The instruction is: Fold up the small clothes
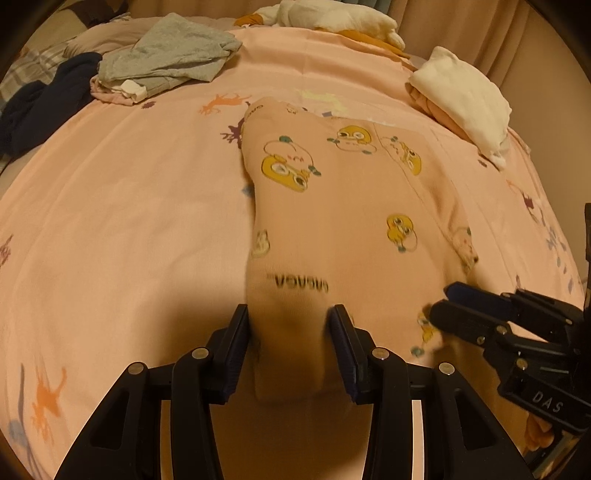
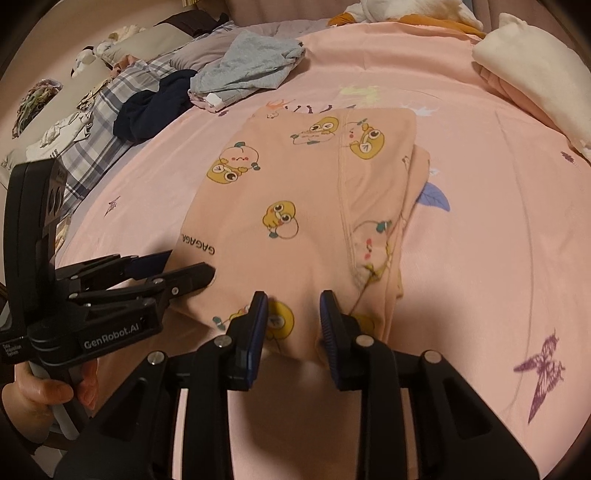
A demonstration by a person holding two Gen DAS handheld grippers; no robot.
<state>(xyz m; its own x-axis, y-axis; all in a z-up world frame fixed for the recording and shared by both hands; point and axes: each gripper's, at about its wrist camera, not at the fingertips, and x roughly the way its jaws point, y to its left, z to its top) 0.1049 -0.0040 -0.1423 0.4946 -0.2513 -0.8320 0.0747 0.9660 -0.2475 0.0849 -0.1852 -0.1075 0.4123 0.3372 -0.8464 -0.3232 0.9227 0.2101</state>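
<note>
Pink printed garment (image 1: 343, 206), two grippers, left gripper (image 1: 291, 332), right gripper (image 2: 293, 317)

A bedroom in a home; a bed fills both views, spread with a pink sheet (image 2: 480, 221) printed with butterflies and leaves; a plaid blanket (image 2: 107, 122) and pillows (image 2: 147, 44) lie along its far left edge; loose clothes, a grey garment (image 2: 247, 62) and a dark one (image 2: 155, 103), sit near that edge; cream folded laundry (image 1: 461, 99) rests at the far right corner; beige curtains (image 1: 498, 33) hang behind.
</note>
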